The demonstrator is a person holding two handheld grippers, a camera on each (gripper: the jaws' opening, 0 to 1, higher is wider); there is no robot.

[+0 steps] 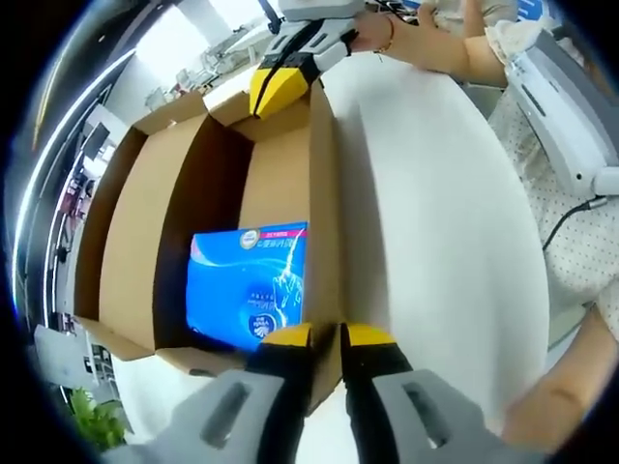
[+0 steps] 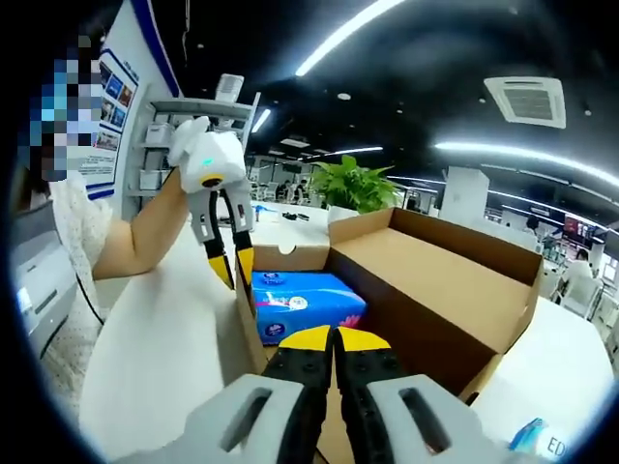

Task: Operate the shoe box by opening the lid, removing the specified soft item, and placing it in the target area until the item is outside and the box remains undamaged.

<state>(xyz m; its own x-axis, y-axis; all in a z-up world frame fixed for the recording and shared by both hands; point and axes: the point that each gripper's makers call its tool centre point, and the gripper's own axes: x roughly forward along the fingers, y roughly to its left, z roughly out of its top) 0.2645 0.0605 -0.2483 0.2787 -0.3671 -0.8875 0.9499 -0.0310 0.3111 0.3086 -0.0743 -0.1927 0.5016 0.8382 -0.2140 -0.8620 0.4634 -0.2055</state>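
Note:
The brown cardboard shoe box [image 1: 280,174] lies on a white table with its lid [image 1: 131,232] folded open to the far side. Inside sits a blue soft tissue pack [image 1: 250,288], also in the right gripper view [image 2: 305,302]. My left gripper [image 1: 326,335] is shut on the near end of the box's side wall. At the far end of that wall my right gripper [image 1: 279,85] pinches the cardboard. In the right gripper view my right gripper [image 2: 334,338] closes on the wall's edge, and the left gripper [image 2: 234,263] straddles the opposite end.
The white tabletop [image 1: 435,222] spreads beside the box. A person's forearm [image 2: 145,237] and dotted sleeve [image 1: 571,242] are close by. A green plant [image 2: 353,184] stands behind the box. A small blue object [image 2: 527,435] lies at the table's edge.

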